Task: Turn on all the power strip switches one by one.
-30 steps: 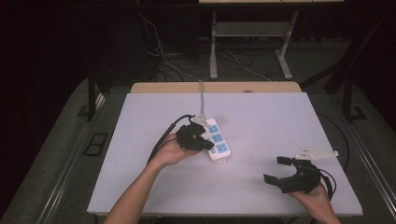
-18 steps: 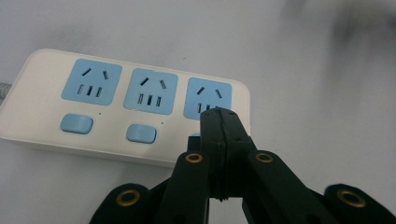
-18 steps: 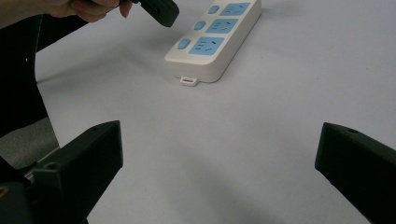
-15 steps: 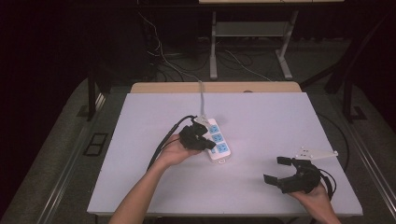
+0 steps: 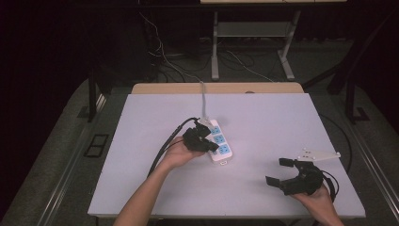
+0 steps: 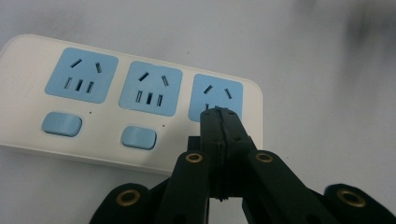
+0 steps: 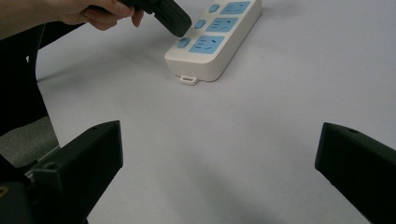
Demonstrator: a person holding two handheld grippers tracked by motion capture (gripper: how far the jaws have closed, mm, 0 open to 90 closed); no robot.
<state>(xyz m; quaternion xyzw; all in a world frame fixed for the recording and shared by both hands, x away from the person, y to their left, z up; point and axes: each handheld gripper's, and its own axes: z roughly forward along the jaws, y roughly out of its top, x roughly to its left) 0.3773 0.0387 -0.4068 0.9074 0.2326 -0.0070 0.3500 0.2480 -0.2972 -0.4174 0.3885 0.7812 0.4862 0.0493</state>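
Pressing seems to be the job in hand: your left gripper [image 6: 219,114] has its two black jaws shut flat together, holding nothing, with the joined tip poised over the end socket of the white plastic power strip [image 6: 140,149] with three pale-blue sockets. That tip sits about where the third rounded blue switch button would be, in line with the two visible buttons [image 6: 137,137]; whether it already touches cannot be told.

From the high view, the strip [image 5: 225,159] lies near the middle of the grey table top [image 5: 263,122], slightly toward its left half, running diagonally, with its grey cord [image 5: 203,96] leading off over the far edge. Your left hand [image 5: 176,153] comes at it from the near-left side.

To do this well, keep the jaws closed so they act as one firm finger, and come straight down on the middle of the button rather than its rim, so the tip does not slide onto the socket face. Push gently; the strip is light and unanchored and would likely skid toward the far-right corner under a slanted shove.

Your right gripper [image 5: 278,172] rests near the near-right corner, well apart from the strip, jaws spread wide and empty. It could steady the strip's near end if it shifts.
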